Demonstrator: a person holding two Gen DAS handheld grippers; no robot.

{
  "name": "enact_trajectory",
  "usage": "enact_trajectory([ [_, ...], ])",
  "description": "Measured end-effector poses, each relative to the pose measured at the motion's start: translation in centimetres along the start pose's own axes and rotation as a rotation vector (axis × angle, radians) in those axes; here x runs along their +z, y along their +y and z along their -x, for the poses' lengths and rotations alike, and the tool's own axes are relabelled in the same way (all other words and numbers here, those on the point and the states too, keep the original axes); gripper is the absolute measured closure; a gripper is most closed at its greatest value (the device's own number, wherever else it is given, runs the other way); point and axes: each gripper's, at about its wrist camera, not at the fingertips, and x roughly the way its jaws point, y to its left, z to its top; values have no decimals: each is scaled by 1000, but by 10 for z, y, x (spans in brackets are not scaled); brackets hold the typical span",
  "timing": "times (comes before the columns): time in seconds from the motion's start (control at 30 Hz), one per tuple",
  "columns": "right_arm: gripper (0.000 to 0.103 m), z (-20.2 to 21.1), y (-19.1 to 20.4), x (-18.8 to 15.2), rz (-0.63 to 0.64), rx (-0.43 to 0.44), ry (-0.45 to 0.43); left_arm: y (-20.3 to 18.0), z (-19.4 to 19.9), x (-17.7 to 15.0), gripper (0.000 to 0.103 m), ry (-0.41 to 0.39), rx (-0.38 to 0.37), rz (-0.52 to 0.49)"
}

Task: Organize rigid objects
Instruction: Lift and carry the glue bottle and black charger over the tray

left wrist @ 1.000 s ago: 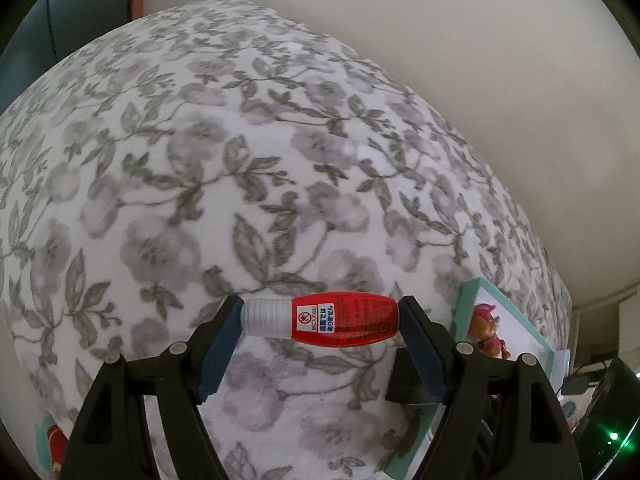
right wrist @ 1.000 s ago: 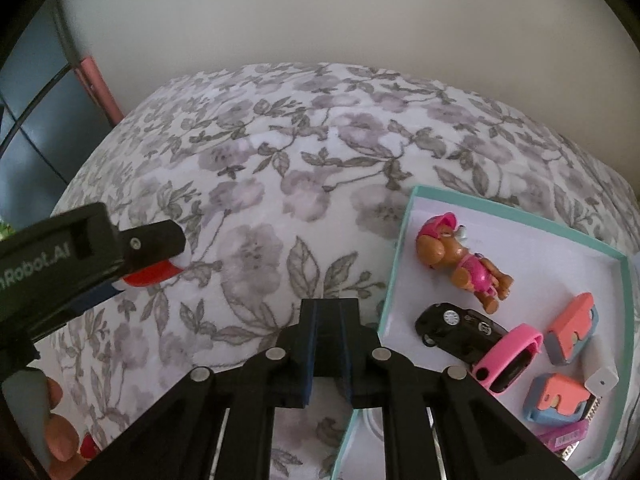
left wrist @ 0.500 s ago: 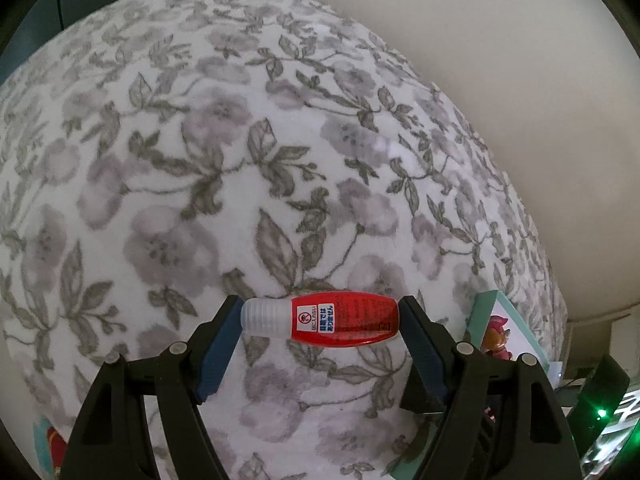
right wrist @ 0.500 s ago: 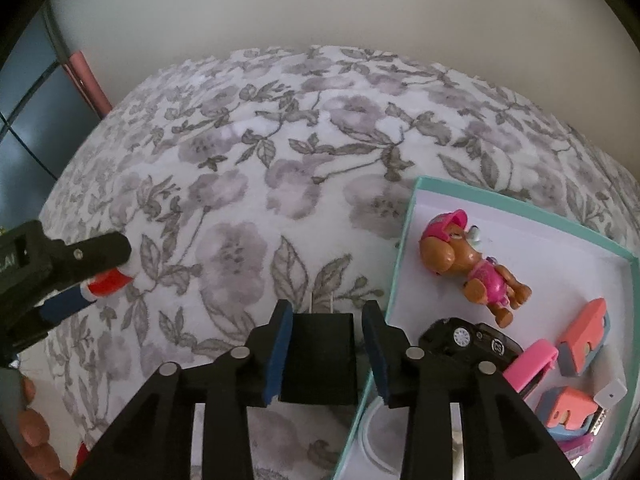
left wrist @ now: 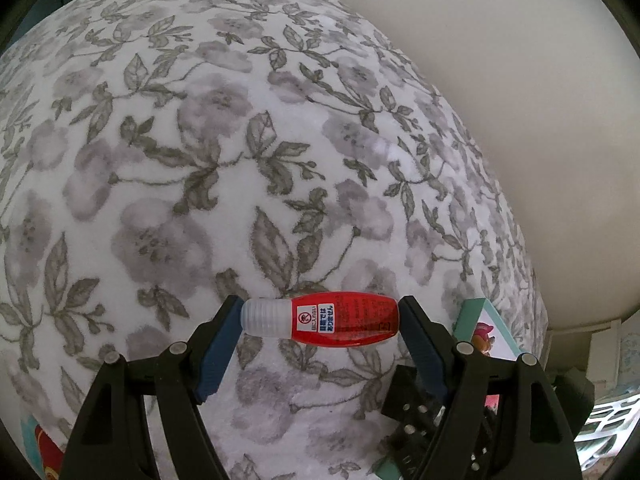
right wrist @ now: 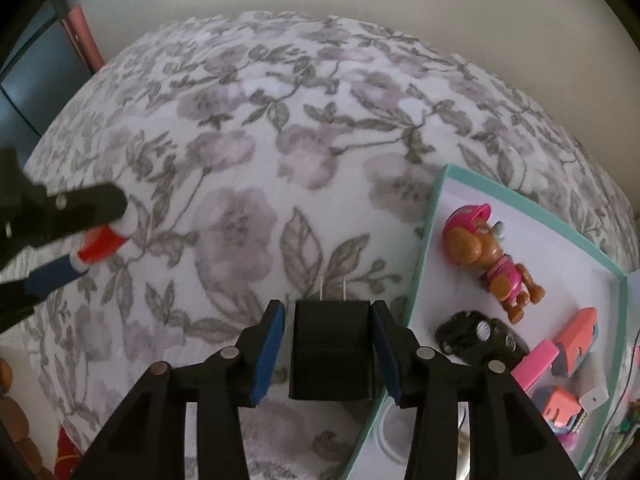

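Fingers of the left gripper point(left wrist: 320, 320) are clamped end to end on a small red bottle point(left wrist: 332, 319) with a white cap: cap against the left pad, base against the right pad, bottle lying crosswise at the lower centre of the left wrist view, clear of the floral cloth point(left wrist: 224, 168) beneath. Right wrist view confirms it — the same bottle shows at the left edge, held above the cloth.

Fingers of the right gripper point(right wrist: 328, 354) stand apart, one on each side of a black plug adapter point(right wrist: 331, 348) at the lower centre of that frame, prongs pointing away from the camera. A narrow gap shows at each pad, so no grip on it is evident.

A teal-rimmed tray point(right wrist: 436, 208) fills the right of the right wrist view, just beside the adapter. It holds a toy dog point(right wrist: 488, 256), a black toy car point(right wrist: 476, 334), a pink band point(right wrist: 534, 362) and coral blocks point(right wrist: 574, 340).

Assessment: the step in hand appears to be gathering loose items into the tray — bottle in carriage, adapter not secured. The next move would call for bringing the bottle across toward the right of frame, over the tray rim, lowering it onto a bare white patch and parting the pads. The adapter calls for squarely closed pads before any lift.
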Motion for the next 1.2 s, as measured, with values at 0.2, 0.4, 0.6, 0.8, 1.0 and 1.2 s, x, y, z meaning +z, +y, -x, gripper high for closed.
enact_trajectory([
  [0.2,55,-2,8,-10,10,3,24,2,-4,0,24,20,-9,14],
  [0.4,58,-11,11,-23,20,-13,24,4,-5,-1,24,27,-5,21],
  [0.6,58,-8,11,-24,24,-17,4,3,-4,-1,24,23,-1,20],
  [0.8,60,-6,14,-29,19,-26,-11,2,-3,-1,24,16,4,10],
  [1.0,60,8,17,-32,26,-18,-37,-7,7,-2,24,-13,1,-25],
  [1.2,60,27,10,-37,-4,16,-60,-17,18,-9,24,-37,-11,-62],
])
